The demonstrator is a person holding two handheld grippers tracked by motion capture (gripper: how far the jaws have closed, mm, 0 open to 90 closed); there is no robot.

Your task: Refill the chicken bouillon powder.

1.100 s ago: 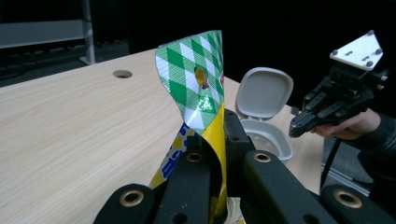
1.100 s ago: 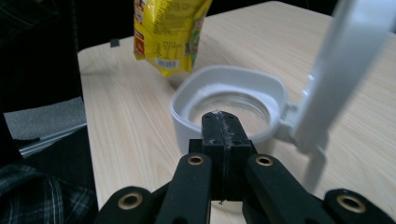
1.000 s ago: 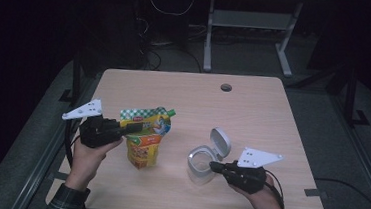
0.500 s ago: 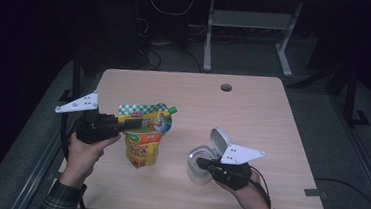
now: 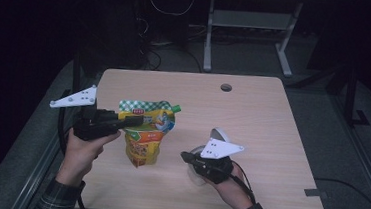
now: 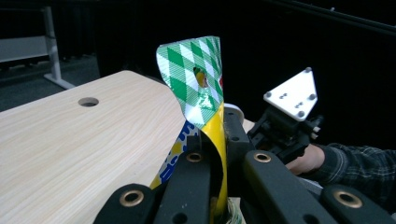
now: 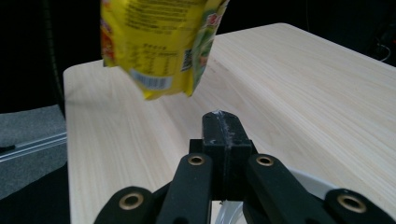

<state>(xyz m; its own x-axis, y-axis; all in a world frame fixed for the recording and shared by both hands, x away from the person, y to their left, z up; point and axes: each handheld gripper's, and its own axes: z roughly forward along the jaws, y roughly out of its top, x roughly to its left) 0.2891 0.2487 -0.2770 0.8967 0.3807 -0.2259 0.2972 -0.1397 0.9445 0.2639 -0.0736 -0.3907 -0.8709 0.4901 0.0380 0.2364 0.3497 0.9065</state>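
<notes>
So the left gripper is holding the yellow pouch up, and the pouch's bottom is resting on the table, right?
Not quite. The left gripper does hold the yellow pouch, but its bottom hangs clear above the table; the right gripper view shows the gap.

Setting: lab or recording studio, dimly lit. Evidence: pale wood-grain desk (image 5: pixel 253 115) with round cable hole (image 5: pixel 226 87); grey carpeted floor (image 5: pixel 323 115); loose cables (image 5: pixel 166 7) behind; white metal-framed bench legs (image 5: pixel 283 52); black surroundings.
</notes>
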